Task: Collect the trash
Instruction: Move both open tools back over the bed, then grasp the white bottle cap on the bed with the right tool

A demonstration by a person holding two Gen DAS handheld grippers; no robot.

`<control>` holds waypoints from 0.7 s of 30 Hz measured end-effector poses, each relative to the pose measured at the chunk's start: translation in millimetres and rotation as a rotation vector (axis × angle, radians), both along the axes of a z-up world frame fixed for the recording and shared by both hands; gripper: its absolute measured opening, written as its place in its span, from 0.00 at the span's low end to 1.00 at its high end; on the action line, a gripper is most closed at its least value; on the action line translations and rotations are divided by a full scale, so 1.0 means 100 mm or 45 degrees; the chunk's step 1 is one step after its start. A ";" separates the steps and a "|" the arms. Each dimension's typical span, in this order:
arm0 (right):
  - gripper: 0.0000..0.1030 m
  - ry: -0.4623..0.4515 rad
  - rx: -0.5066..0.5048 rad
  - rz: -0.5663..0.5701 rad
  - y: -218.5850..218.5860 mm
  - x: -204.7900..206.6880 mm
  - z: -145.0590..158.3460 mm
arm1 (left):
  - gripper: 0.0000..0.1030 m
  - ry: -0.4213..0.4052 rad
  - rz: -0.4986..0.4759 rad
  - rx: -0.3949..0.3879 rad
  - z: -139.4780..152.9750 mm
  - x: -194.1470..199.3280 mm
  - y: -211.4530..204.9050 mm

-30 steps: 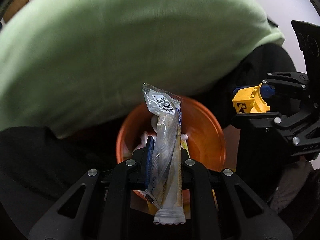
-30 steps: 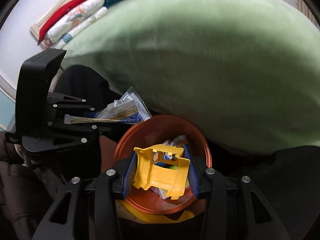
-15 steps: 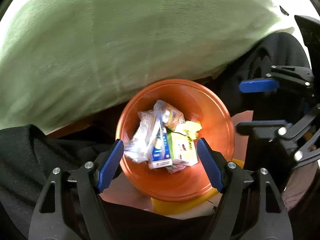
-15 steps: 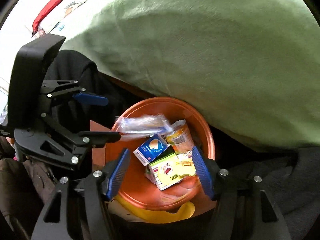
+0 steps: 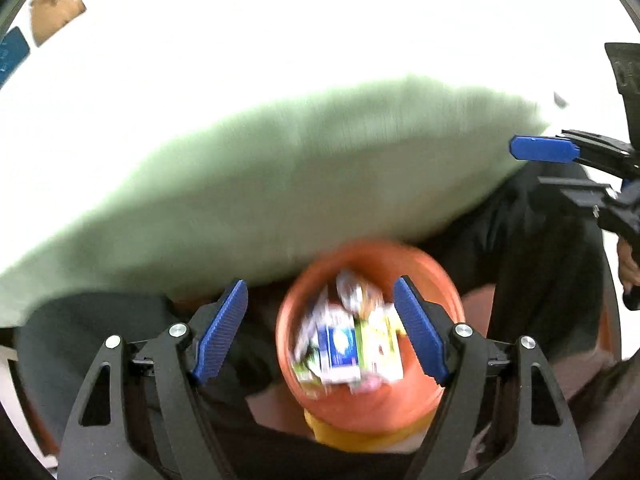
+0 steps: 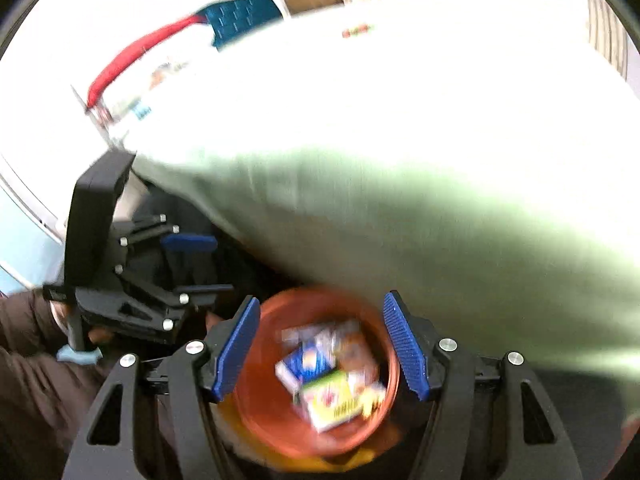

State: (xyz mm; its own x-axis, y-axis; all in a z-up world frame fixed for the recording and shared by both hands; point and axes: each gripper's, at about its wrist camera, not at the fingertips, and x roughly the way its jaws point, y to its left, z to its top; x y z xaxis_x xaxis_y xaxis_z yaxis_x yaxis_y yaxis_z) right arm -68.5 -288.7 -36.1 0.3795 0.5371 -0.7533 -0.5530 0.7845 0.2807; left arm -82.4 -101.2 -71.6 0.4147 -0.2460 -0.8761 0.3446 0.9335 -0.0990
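Observation:
An orange bin (image 5: 444,280) stands low in both wrist views, its wall (image 6: 256,400) blurred by motion. Inside lies trash (image 5: 344,344): a blue-and-white box (image 6: 306,360), a green-and-yellow box (image 6: 332,400) and several wrappers. My left gripper (image 5: 320,280) hangs open above the bin with nothing between its blue pads (image 5: 220,332). My right gripper (image 6: 322,298) is likewise open and empty over the bin. Each gripper shows in the other's view: the right gripper (image 5: 560,168) at the right edge, the left gripper (image 6: 188,264) at the left.
A big pale green cushion (image 5: 280,184) bulges just behind the bin. Black fabric (image 5: 540,248) surrounds the bin, and something yellow (image 5: 352,436) shows under it. Red, white and teal items (image 6: 240,16) lie far back on a bright surface.
Both grippers opened: the clear wrapper left the left one, the yellow piece left the right one, and both dropped into the bin. Both grippers then rose, so the bin looks smaller.

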 end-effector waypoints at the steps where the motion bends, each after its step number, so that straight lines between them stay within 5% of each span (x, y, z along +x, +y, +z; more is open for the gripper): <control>1: 0.63 -0.045 0.013 -0.012 0.00 0.09 0.10 | 0.74 -0.026 0.012 -0.017 0.06 0.03 0.04; 10: 0.64 -0.252 0.007 -0.105 0.30 1.11 0.52 | 0.78 -0.234 0.210 -0.107 0.48 0.29 0.36; 21: 0.64 -0.267 -0.095 -0.156 0.69 2.15 0.50 | 0.78 -0.245 0.286 -0.051 0.42 0.37 0.61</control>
